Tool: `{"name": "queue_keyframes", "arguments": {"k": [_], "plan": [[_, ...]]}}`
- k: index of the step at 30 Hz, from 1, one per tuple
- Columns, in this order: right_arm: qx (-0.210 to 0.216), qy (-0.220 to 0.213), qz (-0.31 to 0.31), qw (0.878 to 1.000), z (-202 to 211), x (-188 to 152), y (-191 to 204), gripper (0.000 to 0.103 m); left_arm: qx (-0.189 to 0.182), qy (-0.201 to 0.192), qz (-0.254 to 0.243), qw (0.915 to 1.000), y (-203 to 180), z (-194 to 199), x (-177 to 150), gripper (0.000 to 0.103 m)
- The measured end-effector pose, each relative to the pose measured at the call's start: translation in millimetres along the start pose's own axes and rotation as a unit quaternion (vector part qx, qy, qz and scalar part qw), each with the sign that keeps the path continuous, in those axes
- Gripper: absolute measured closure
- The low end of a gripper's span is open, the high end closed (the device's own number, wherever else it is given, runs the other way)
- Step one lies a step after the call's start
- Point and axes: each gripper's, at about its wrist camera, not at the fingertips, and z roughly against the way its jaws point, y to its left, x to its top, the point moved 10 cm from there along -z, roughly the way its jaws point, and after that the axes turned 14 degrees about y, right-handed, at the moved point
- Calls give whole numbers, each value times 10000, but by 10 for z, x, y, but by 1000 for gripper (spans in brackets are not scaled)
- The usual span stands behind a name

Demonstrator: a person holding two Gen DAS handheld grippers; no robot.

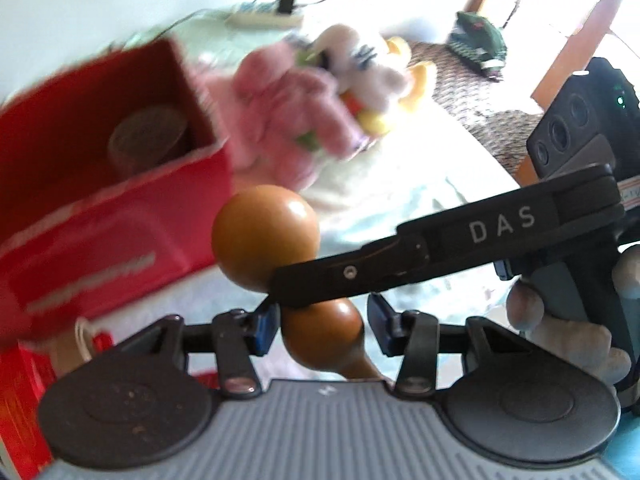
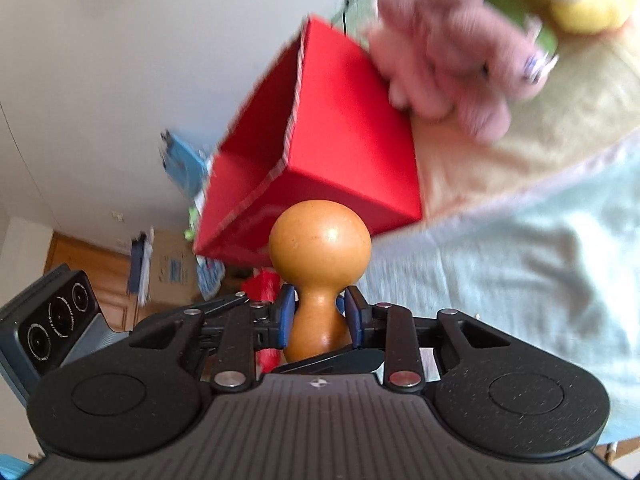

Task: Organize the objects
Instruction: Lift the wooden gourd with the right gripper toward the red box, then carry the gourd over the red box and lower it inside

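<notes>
While the red box [image 1: 116, 184] stood open just left of the gourd [image 1: 260, 236], my left tool [image 1: 322, 328] gaped around its lower bulb, gripping nothing. My right tool [image 2: 318, 320] pinched its neck; I judged I should lift clear, then lower in gently.

**Two wrist cameras, one shared close-up**

Each fisheye sits just behind its own claw, looking forward along the fingers. The left wrist view faces across a pale blanket [image 1: 400, 184], with the right claw [image 1: 280, 284] reaching in from 3 o'clock. The right wrist view is rolled, so the wall fills 10 o'clock and the bedding 3 o'clock; its own claw [image 2: 318, 316] sits low at centre. Both views share, very near, the wooden gourd [image 1: 260, 240] [image 2: 320, 248], the open red box [image 1: 108, 184] [image 2: 340, 140] behind it, and blurred plush toys [image 1: 296, 120] [image 2: 452, 64] beyond.
</notes>
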Motion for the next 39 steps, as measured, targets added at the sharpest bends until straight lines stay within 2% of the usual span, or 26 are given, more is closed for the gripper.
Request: {"name": "queue_keyframes", "arguments": {"k": [6, 11, 16, 22, 29, 35, 39], "plan": [[-105, -724, 171, 9972, 330, 135, 239, 73, -46, -464, -569, 9973, -180, 225, 339, 54], [-170, -1161, 390, 9923, 452, 334, 450, 73, -19, -818, -828, 9932, -118, 484, 562, 54], [-207, -1279, 728, 9889, 350, 638, 757, 73, 125, -1104, -842, 9902, 183, 783, 745, 54], [-218, -1102, 1012, 9885, -91, 1031, 1066, 73, 361, -1208, -590, 9903, 750, 991, 899, 54], [-447, -718, 1139, 9899, -665, 1380, 1134, 73, 383, -964, -247, 9943, 1440, 878, 968, 54], [-991, -427, 1061, 9885, -1106, 1482, 939, 73, 299, -387, -144, 9987, 1823, 431, 960, 54], [-1065, -218, 715, 9915, -1268, 1502, 741, 73, 135, -33, -77, 9999, 1948, 197, 891, 55]]}}
